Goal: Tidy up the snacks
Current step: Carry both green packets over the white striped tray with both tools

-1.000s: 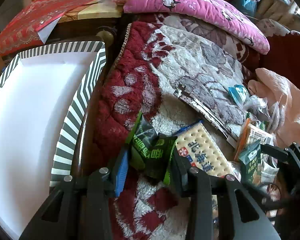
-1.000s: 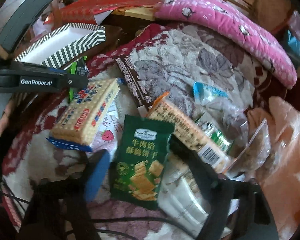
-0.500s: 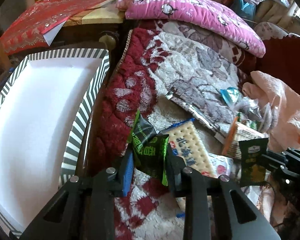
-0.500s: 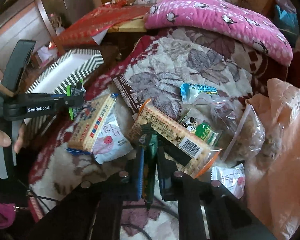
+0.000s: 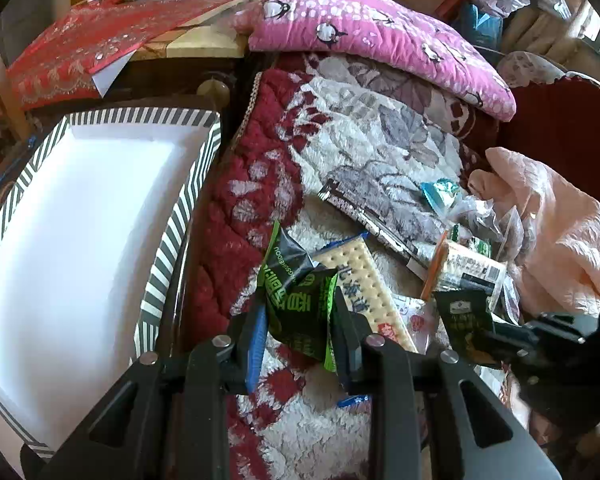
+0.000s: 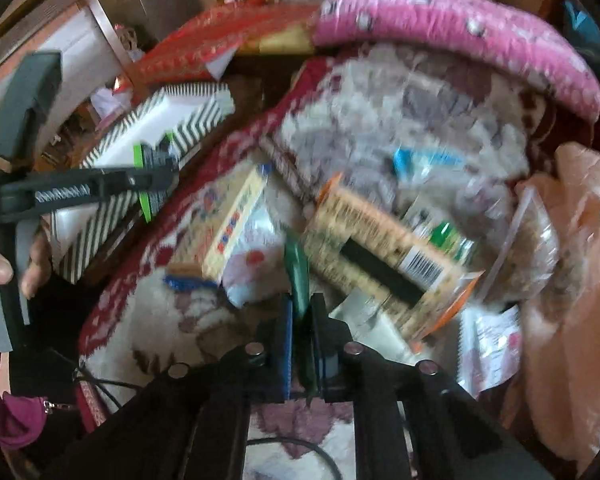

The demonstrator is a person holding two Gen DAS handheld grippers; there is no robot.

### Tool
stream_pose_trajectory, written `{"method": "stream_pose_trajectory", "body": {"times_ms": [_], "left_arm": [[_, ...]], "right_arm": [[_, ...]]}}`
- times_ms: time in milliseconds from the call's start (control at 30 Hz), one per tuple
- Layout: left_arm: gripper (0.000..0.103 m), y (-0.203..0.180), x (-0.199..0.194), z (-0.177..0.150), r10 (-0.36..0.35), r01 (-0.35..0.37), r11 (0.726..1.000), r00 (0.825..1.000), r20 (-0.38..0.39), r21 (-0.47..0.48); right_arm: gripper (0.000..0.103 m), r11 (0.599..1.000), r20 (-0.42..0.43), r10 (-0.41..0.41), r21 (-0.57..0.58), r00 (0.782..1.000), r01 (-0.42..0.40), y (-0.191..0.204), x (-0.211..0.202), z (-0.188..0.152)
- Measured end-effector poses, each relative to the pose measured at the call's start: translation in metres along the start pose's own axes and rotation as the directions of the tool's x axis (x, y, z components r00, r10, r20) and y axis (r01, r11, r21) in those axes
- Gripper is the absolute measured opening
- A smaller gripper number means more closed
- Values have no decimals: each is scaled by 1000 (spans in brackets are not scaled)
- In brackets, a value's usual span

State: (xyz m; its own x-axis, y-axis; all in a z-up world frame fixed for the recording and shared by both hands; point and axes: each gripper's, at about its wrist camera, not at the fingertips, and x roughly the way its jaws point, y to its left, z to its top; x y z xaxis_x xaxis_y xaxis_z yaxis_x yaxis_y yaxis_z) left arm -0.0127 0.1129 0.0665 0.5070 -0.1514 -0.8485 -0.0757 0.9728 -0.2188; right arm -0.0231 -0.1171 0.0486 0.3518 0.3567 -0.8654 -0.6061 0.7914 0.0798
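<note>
A: Left of the red-and-cream blanket (image 5: 340, 148) sits the striped tray (image 5: 168, 240), white inside, its rim right against the blanket's red border.

B: And the left gripper (image 5: 298, 320)?

A: Just right of the tray, over the blanket's red edge. Its two fingers are pinched on a crumpled black-and-green snack packet (image 5: 296, 292), which sticks up between them.

B: Next to that?

A: Further right on the blanket lies a long cracker pack (image 5: 364, 276) with a blue end, then a flat dark wrapper (image 5: 372, 220) beyond it, and an orange-edged biscuit pack (image 5: 468, 268) near the blanket's right side, by the peach cloth (image 5: 560, 224).

B: What about the right gripper (image 6: 302, 320)?

A: It hangs low over the blanket's near edge, fingers drawn in narrow on a dark green pouch (image 6: 298, 272), seen edge-on. That view is blurred, so the print cannot be read.

B: Anything past the blanket?

A: A pink penguin quilt (image 5: 380, 36) lies along its far side.
</note>
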Motion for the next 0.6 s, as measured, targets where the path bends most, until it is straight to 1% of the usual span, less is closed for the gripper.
{"method": "stream_pose_trajectory", "body": {"times_ms": [67, 167, 400, 600], "left_arm": [[28, 1, 1, -2, -2, 2, 1000, 1000, -5, -4], [28, 3, 1, -3, -1, 1, 1000, 1000, -9, -6], [28, 6, -16, 2, -2, 2, 1000, 1000, 15, -11], [28, 14, -33, 10, 13, -12, 1000, 999, 37, -25]], "right_arm": [[12, 1000, -11, -13, -9, 1000, 13, 3, 7, -3], [11, 1000, -13, 2, 2, 1000, -2, 2, 8, -4], [10, 999, 42, 26, -22, 999, -25, 13, -12, 7], [10, 998, 74, 52, -45, 996, -49, 25, -25, 25]]}}
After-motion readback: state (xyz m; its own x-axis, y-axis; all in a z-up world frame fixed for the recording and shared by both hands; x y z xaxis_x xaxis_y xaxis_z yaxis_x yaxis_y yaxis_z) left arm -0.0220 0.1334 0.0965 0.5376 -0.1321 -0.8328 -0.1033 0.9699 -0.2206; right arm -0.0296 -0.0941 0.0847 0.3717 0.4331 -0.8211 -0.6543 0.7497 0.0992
